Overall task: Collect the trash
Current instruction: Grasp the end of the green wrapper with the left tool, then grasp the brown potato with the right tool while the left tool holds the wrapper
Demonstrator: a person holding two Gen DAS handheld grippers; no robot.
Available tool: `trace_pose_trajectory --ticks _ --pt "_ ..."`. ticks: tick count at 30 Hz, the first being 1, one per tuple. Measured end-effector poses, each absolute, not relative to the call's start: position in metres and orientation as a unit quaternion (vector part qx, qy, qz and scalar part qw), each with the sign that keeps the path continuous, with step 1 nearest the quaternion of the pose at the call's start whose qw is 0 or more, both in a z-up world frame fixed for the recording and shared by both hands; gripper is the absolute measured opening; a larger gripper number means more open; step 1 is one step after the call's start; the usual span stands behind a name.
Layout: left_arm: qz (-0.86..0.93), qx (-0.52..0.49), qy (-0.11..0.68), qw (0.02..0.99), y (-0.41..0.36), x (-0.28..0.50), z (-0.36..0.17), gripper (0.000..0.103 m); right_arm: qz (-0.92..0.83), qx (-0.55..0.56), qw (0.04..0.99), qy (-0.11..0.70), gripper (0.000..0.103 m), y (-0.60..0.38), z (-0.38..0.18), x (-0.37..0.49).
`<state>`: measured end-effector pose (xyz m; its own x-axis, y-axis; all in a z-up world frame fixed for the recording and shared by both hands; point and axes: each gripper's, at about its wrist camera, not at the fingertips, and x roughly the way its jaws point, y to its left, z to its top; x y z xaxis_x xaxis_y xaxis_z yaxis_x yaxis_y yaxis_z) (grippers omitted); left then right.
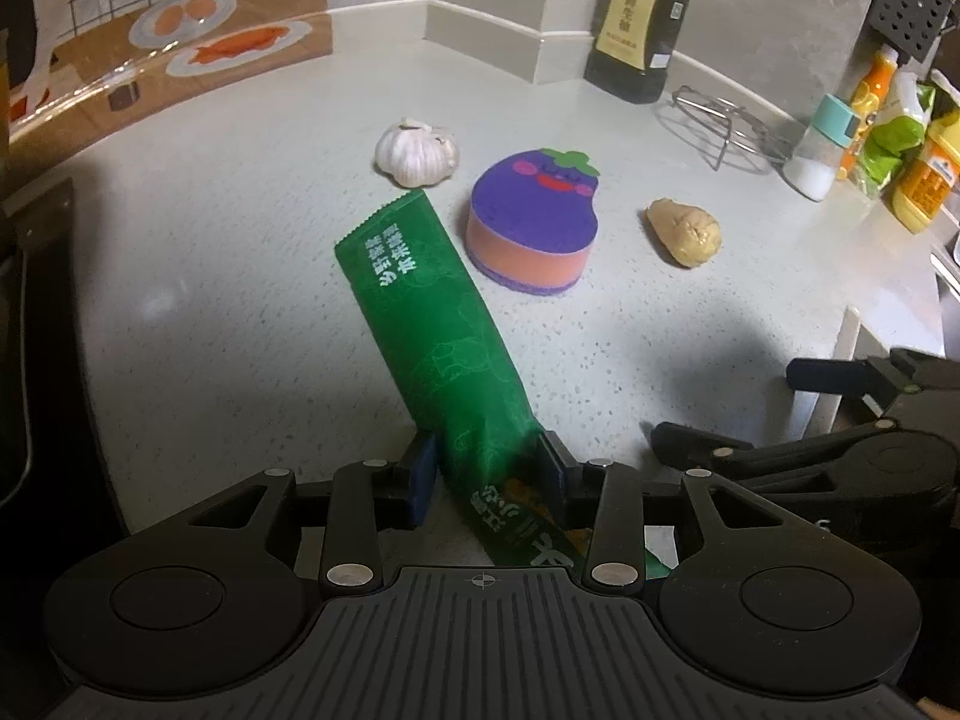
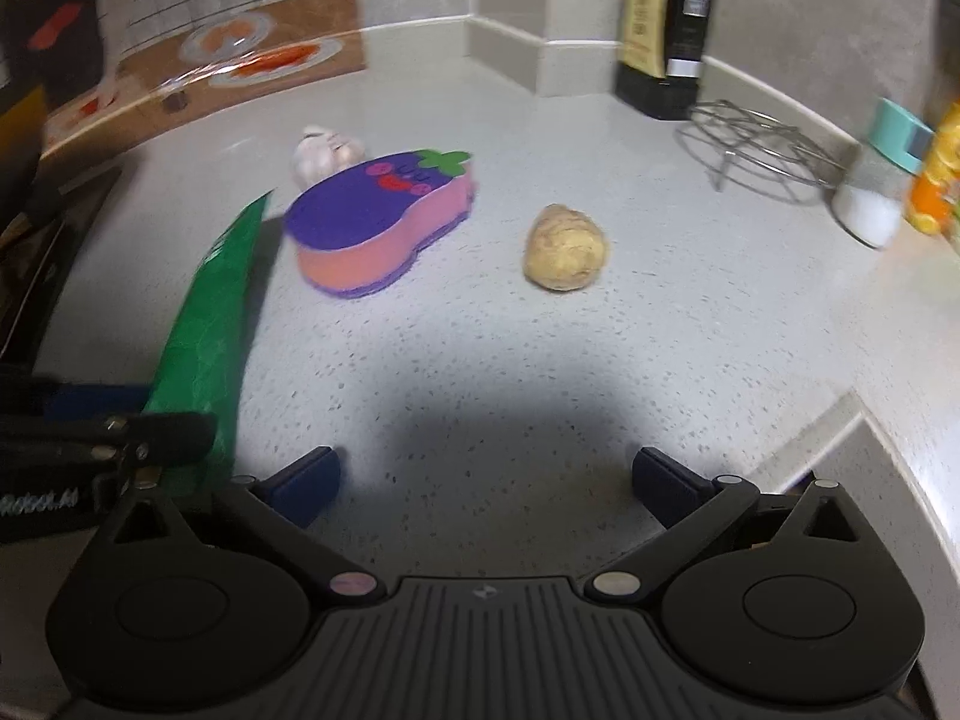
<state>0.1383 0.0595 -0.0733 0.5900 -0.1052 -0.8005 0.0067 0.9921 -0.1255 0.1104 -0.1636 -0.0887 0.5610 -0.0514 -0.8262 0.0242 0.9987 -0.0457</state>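
A long green snack wrapper [image 1: 420, 312] slants across the speckled white counter [image 1: 240, 300], its near end running back between the jaws of my left gripper [image 1: 486, 459]. The jaws stand apart. The right pad lies against the wrapper, while a gap shows at the left pad [image 1: 423, 474], so nothing is clamped. In the right wrist view the same wrapper [image 2: 204, 330] rises at the far left beside the left gripper [image 2: 120, 432]. My right gripper [image 2: 486, 474] is open wide over bare counter with nothing between its fingers; it also shows in the left wrist view, right gripper [image 1: 774, 414].
Beyond the wrapper lie a purple eggplant-shaped sponge [image 1: 534, 216], a garlic bulb [image 1: 417, 150] and a piece of ginger [image 1: 684, 231]. A dark sauce bottle [image 1: 642, 18], a wire trivet [image 1: 726, 126], a salt shaker [image 1: 822, 150] and condiment bottles line the back right. The counter edge [image 1: 852, 330] drops at the right.
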Motion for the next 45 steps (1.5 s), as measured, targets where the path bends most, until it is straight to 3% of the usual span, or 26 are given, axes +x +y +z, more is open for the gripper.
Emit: trace_pose_trajectory --ticks 3,11,16,29,40,45 --pt "-0.033 -0.049 0.45 0.891 0.059 0.138 -0.074 0.042 -0.02 -0.011 0.886 0.463 0.088 -0.169 -0.083 0.11" --pt "-0.046 -0.117 0.432 0.893 0.074 0.132 -0.075 0.023 -0.048 0.001 0.911 0.409 0.088 -0.189 -0.063 0.106" --pt "-0.033 -0.119 0.415 0.901 0.079 0.127 -0.07 0.018 -0.056 -0.004 0.914 0.401 0.088 -0.195 -0.063 0.108" --pt "-0.014 -0.147 0.423 0.894 0.105 0.124 -0.072 0.019 -0.054 -0.049 0.925 0.372 0.088 -0.186 -0.061 0.123" --pt "-0.023 -0.068 0.433 0.898 0.083 0.132 -0.074 0.032 -0.027 -0.055 0.927 0.371 0.088 -0.178 -0.071 0.133" --pt "-0.027 -0.083 0.424 0.901 0.08 0.136 -0.062 0.032 -0.043 -0.068 0.932 0.354 0.088 -0.181 -0.073 0.149"
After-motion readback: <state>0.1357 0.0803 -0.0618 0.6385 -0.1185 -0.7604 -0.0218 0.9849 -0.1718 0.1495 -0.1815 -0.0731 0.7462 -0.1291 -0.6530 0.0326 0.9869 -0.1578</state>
